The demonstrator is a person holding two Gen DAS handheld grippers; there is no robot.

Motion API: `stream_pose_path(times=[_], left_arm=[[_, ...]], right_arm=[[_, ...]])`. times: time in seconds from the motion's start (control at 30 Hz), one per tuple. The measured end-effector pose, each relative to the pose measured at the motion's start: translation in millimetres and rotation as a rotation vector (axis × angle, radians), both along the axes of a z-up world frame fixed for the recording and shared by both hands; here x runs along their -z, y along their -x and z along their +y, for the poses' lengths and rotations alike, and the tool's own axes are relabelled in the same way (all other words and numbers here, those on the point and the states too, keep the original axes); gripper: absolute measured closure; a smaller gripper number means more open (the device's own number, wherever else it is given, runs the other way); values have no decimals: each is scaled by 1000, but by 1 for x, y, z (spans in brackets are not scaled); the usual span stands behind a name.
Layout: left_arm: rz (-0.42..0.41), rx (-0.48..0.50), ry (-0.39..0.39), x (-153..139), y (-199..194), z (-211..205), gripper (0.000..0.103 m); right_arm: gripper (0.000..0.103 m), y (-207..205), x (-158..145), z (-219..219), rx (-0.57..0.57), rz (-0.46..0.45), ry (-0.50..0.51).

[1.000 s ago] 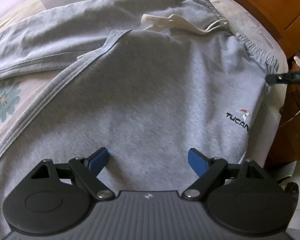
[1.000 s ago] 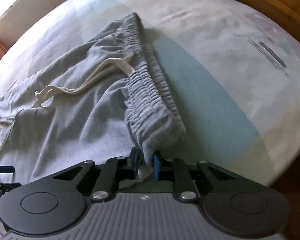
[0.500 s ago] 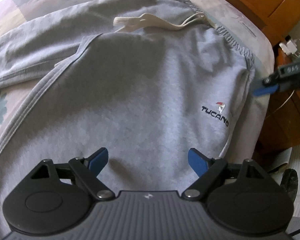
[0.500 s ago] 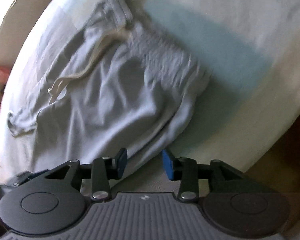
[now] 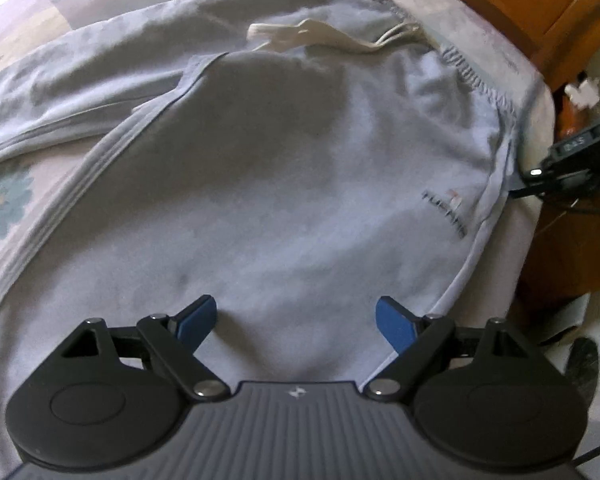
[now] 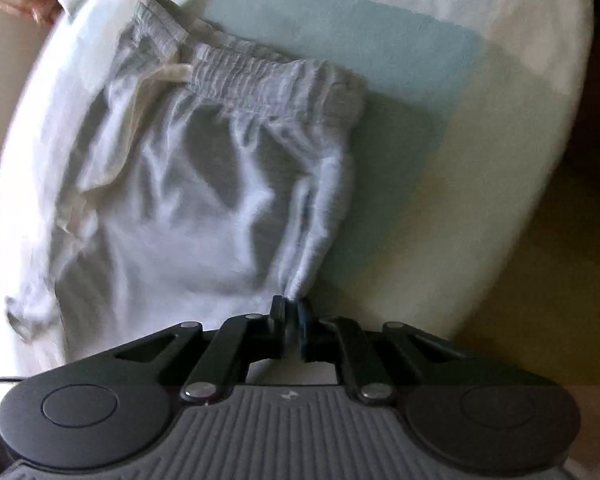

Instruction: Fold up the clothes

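Observation:
Grey sweatpants [image 5: 280, 180] lie spread on the bed, with a cream drawstring [image 5: 312, 38] near the elastic waistband and a dark logo [image 5: 446, 212] on the hip. My left gripper [image 5: 296, 312] hovers open over the upper leg, nothing between its blue pads. My right gripper [image 6: 292, 308] is shut on a pinch of the sweatpants' [image 6: 188, 200] side edge, below the waistband [image 6: 260, 76]. The fabric pulls into folds toward its jaws. In the left wrist view the right gripper [image 5: 572, 160] shows at the bed's right edge.
The bedspread has a flower print [image 5: 4, 200] on the left and a pale blue patch [image 6: 380, 48] beyond the waistband. Wooden furniture [image 5: 520, 0] stands past the bed's far corner. The bed edge drops off to the floor [image 6: 540, 280] on the right.
My right gripper let go of the waistband corner, opened, rolled, and closed again on the side edge lower down. The left gripper stayed open over the pants.

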State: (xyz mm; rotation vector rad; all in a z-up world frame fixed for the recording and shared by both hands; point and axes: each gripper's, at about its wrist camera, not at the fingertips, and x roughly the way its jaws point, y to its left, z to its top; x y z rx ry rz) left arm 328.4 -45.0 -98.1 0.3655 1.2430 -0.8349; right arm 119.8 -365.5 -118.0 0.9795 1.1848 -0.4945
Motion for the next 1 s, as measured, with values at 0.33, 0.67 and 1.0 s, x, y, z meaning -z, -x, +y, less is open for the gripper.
stream_pose_path(times=[0.33, 0.67, 1.0], left_arm=[[-307, -8, -92, -5, 3, 20, 16], [-142, -183, -122, 18, 32, 96, 11], [-281, -313, -179, 0, 12, 133, 12]], right_arm=[[48, -86, -37, 100, -660, -197, 306], [24, -83, -2, 164, -915, -182, 459], [0, -112, -9, 164, -915, -65, 463]])
